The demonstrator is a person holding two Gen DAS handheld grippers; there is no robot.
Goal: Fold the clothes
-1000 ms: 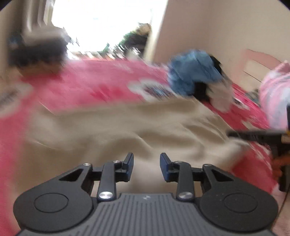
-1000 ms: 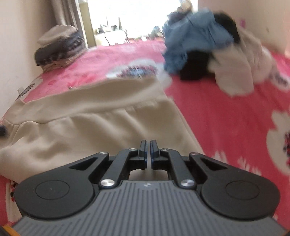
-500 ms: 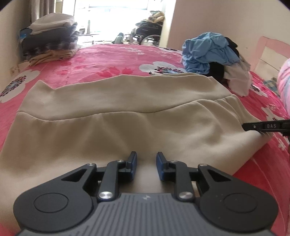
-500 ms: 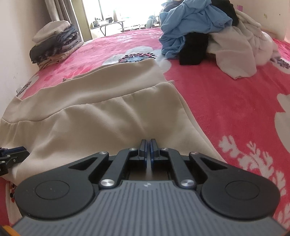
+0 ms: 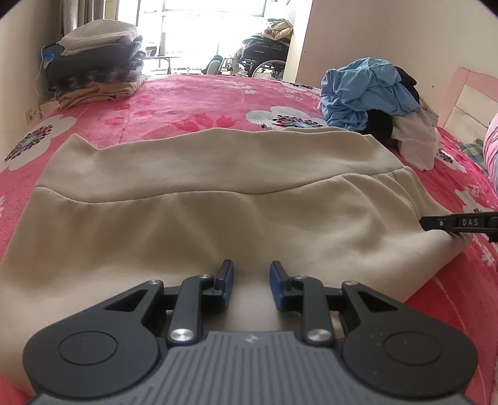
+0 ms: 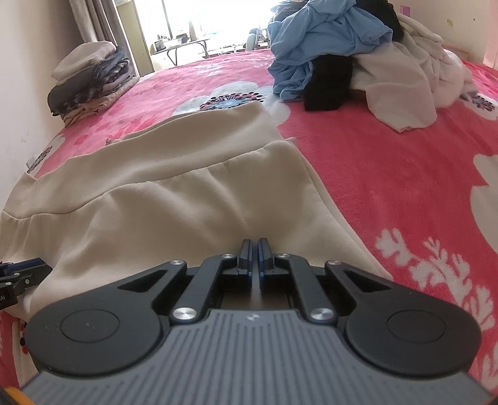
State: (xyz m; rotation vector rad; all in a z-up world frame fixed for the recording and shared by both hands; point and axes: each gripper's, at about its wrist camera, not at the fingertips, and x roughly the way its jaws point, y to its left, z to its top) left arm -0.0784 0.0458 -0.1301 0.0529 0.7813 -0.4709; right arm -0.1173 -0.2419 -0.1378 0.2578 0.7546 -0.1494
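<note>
Cream garment spread flat on pink bed, filling frame centre. Left hand-held gripper spread over its near hem, gripping nothing. Right hand-held gripper pressed together at the hem, seemingly pinching fabric. Clothes heap upper right

We note a pink fleece blanket with white flower prints covering the bed. At far left on it, against the beige wall, sits a stack of folded garments, grey, plaid and tan with a cream piece on top. At far right lies a loose heap of light blue, black and white clothing. Beyond the bed's far edge, a bright window; near it we see a wheelchair and a small folding table. At right edge: a pink-framed headboard.
</note>
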